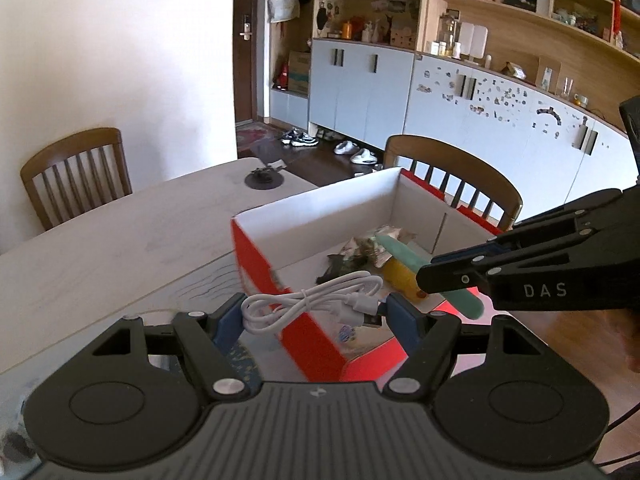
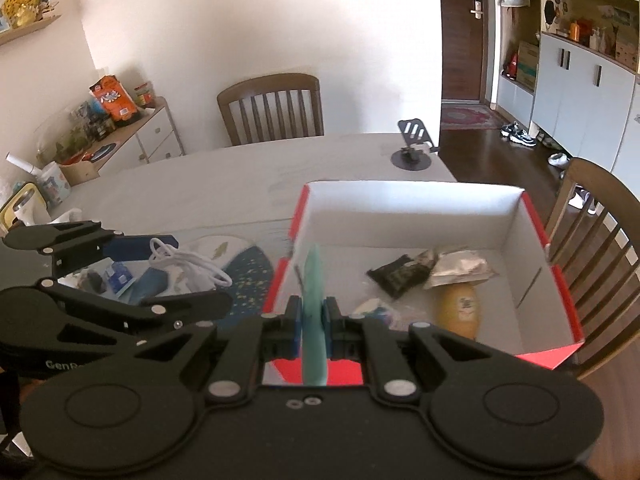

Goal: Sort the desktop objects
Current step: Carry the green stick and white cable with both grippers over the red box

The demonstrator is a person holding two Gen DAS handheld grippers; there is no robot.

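Observation:
My left gripper (image 1: 316,310) is shut on a coiled white USB cable (image 1: 308,304), which spans the gap between its blue pads just above the near-left corner of a red box (image 1: 320,196) with white inner walls. The right wrist view shows that gripper (image 2: 172,276) left of the box (image 2: 412,186), cable (image 2: 188,268) in its jaws. My right gripper (image 2: 314,312) is shut on a flat teal stick (image 2: 314,280), held edge-on over the box's near wall. From the left wrist view, the right gripper (image 1: 430,278) reaches in from the right with the stick (image 1: 464,300) slanting across.
Inside the box lie a yellow bottle (image 2: 458,308), a dark packet (image 2: 400,274) and a silvery packet (image 2: 460,266). A black phone stand (image 2: 414,152) stands at the table's far edge. Small items (image 2: 116,276) and a blue patterned mat (image 2: 248,276) lie left of the box. Wooden chairs (image 2: 272,108) ring the table.

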